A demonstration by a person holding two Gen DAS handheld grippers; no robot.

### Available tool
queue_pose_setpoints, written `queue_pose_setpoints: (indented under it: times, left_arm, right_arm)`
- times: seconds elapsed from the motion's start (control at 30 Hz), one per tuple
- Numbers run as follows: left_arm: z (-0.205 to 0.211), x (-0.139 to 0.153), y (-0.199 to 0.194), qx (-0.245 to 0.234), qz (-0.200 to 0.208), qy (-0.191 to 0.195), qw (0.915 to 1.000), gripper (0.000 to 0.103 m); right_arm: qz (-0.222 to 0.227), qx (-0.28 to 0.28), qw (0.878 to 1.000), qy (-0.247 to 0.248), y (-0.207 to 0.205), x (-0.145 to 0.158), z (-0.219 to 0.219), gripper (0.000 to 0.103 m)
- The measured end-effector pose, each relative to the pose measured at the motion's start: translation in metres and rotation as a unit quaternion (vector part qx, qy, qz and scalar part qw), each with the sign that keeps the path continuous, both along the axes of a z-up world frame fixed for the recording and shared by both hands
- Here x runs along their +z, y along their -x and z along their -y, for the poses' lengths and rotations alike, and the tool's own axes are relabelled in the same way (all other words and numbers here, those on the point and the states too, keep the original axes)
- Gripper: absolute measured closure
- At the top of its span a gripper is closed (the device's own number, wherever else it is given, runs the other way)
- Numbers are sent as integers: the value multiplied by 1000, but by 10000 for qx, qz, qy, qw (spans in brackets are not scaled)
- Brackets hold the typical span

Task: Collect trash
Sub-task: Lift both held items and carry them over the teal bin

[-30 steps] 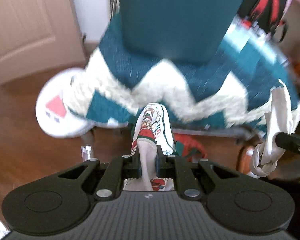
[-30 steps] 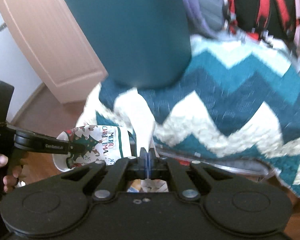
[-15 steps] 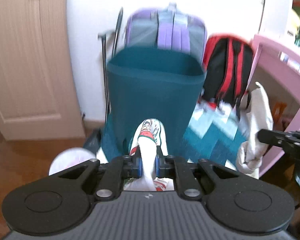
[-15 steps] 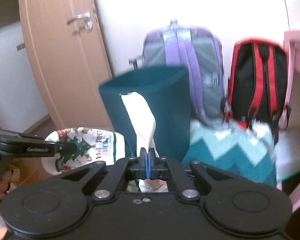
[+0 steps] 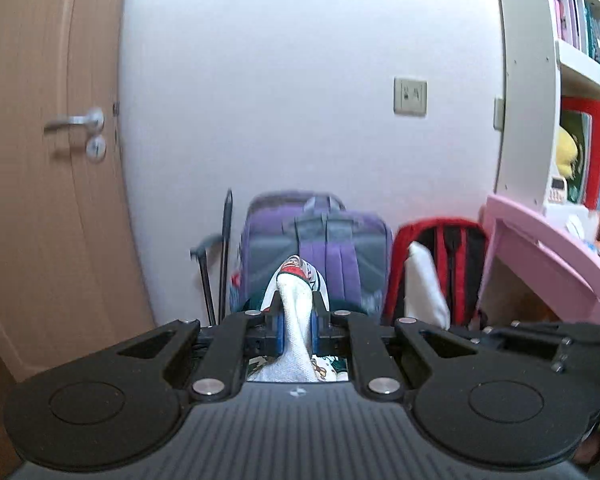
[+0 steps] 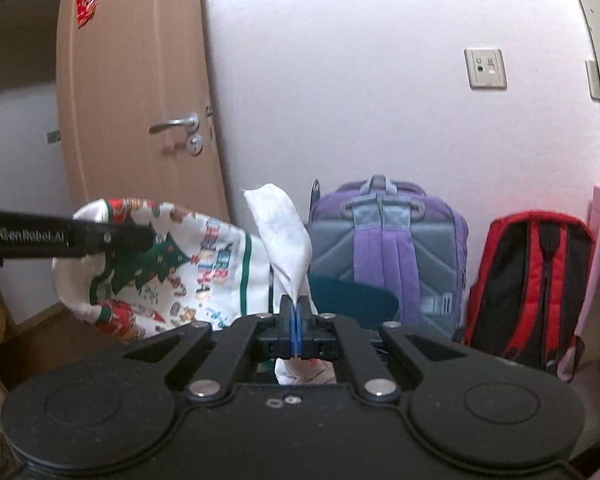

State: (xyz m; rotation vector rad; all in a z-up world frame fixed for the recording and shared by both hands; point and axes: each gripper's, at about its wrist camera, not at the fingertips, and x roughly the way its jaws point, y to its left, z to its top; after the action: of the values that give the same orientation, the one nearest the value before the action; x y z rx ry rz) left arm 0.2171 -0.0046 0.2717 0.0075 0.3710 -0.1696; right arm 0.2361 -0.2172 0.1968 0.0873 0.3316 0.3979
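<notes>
A white plastic bag with a Christmas print (image 6: 160,276) is held up between both grippers. My left gripper (image 5: 296,304) is shut on one edge of the bag (image 5: 296,312). My right gripper (image 6: 295,312) is shut on the other edge, a plain white flap (image 6: 284,236) that stands up above it. The left gripper's arm (image 6: 60,238) shows at the left of the right wrist view, reaching into the bag's rim. The right gripper's flap (image 5: 424,284) shows in the left wrist view. The rim of a teal bin (image 6: 352,300) shows just beyond the right gripper.
A purple backpack (image 6: 384,256) and a red and black backpack (image 6: 528,280) lean against the white wall. A wooden door (image 5: 40,160) is at the left. A pink desk (image 5: 548,264) and a white bookshelf (image 5: 572,80) are at the right.
Both grippers have lifted and tilted up with the bag. The teal bin and chevron blanket have dropped out of the views; the wall and backpacks now fill them.
</notes>
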Motion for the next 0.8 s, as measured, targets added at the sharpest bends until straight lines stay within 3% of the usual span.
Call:
queue_pose_setpoints:
  times: [0.13,0.23,0.5,0.8]
  left_arm:
    - [10,10,-26,59,171,-95,9998,91]
    - [14,-1,-53,80,96,-115,9999,91]
    - [14,-75,-127,122,-684,-240,9973,91]
    - [17,-151,-178,44,-1678,-294,9854,91]
  right_arm:
    - [-49,-47,10000,-39,-31,2,-2,101]
    - [-160,-109,9998,-53,-57,-7,-7,101]
    - [-752,-183,9970,-25,-120,-61,-16,101]
    - [-1389,-128,9897,314,-156,-116,-26,101]
